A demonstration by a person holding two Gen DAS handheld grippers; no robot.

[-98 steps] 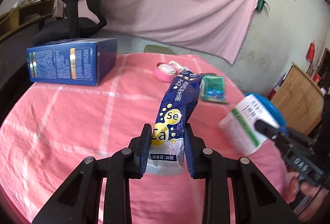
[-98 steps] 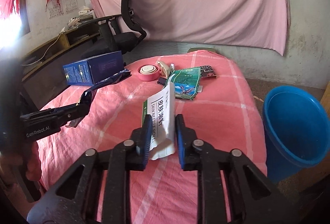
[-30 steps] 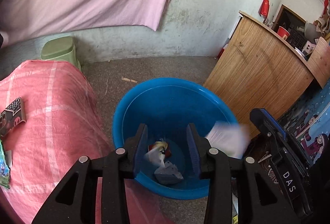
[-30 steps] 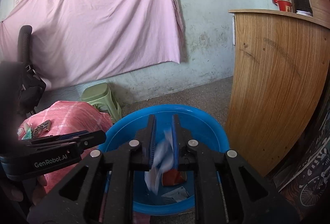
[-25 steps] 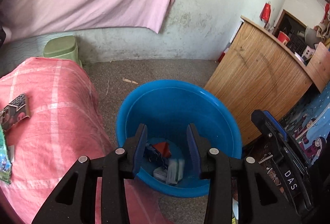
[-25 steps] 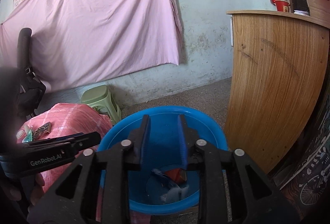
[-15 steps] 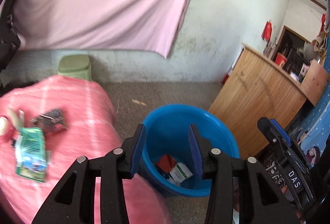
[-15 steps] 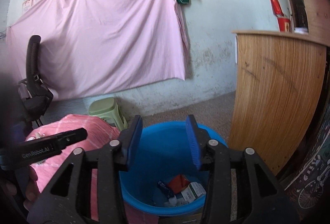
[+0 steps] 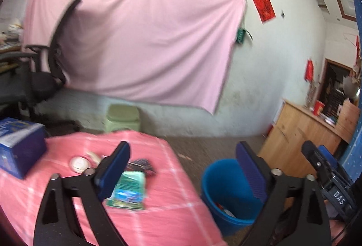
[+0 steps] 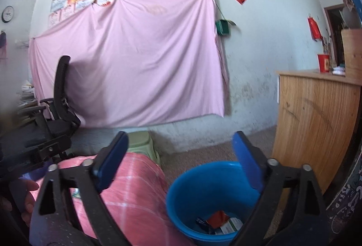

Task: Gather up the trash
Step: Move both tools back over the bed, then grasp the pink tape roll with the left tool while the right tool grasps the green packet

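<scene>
Pink cloth (image 9: pixel 158 212) covers the table; a green packet (image 9: pixel 130 189) lies by the left gripper's (image 9: pixel 183 175) spread, empty fingers; the right gripper (image 10: pixel 181 162), also just opened wide, hangs above the blue bin (image 10: pixel 187 207) holding wrappers (image 10: pixel 220 224).

A lived-in home room. A pink bedsheet (image 10: pixel 135 60) hangs on the plastered wall at twelve o'clock. A wooden cabinet (image 10: pixel 316 123) stands at three o'clock.

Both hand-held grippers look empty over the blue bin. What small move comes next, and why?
Probably swing the left hand-held gripper toward the green packet on the pink tablecloth. Both jaws have just opened wide and hold nothing, the blue bin already holds wrappers, and the packet lies nearest.
</scene>
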